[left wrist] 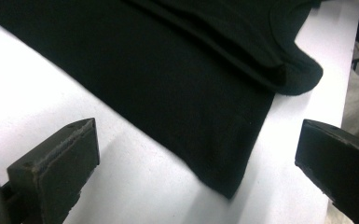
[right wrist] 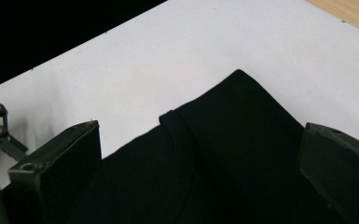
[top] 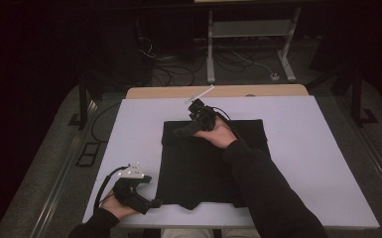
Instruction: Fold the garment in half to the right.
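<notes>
A black garment (top: 198, 168) lies folded flat in the middle of a white board (top: 302, 148). My left gripper (top: 154, 202) is at the garment's near left corner, low over the board. In the left gripper view, the left gripper (left wrist: 196, 135) stands open, with that cloth corner (left wrist: 228, 189) lying between the jaws and untouched. My right gripper (top: 181, 132) reaches over the garment's far left part and points left. The right gripper (right wrist: 200, 130) is open in its own view, above black cloth with a folded corner (right wrist: 238, 74) ahead of it.
A strip of wooden tabletop (top: 218, 91) shows beyond the board's far edge. On the floor behind it stand a white metal frame (top: 248, 29) and loose cables (top: 173, 74). Bare white board (left wrist: 37, 84) surrounds the garment on all sides.
</notes>
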Motion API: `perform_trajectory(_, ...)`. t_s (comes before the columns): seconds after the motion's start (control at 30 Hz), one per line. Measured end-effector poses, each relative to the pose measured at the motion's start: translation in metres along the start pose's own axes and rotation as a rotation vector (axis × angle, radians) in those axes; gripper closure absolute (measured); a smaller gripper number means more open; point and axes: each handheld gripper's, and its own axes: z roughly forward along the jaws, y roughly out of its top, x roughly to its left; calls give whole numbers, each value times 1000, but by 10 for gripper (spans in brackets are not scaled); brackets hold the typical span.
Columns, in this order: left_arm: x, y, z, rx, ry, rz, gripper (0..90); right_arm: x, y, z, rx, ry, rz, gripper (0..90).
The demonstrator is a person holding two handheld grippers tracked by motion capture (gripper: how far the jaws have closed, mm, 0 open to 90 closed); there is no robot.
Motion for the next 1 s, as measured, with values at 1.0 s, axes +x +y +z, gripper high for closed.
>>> perform_trajectory(1.0,-10,2,8,39,31,143,153,-4,30,56,4,-31,16,0)
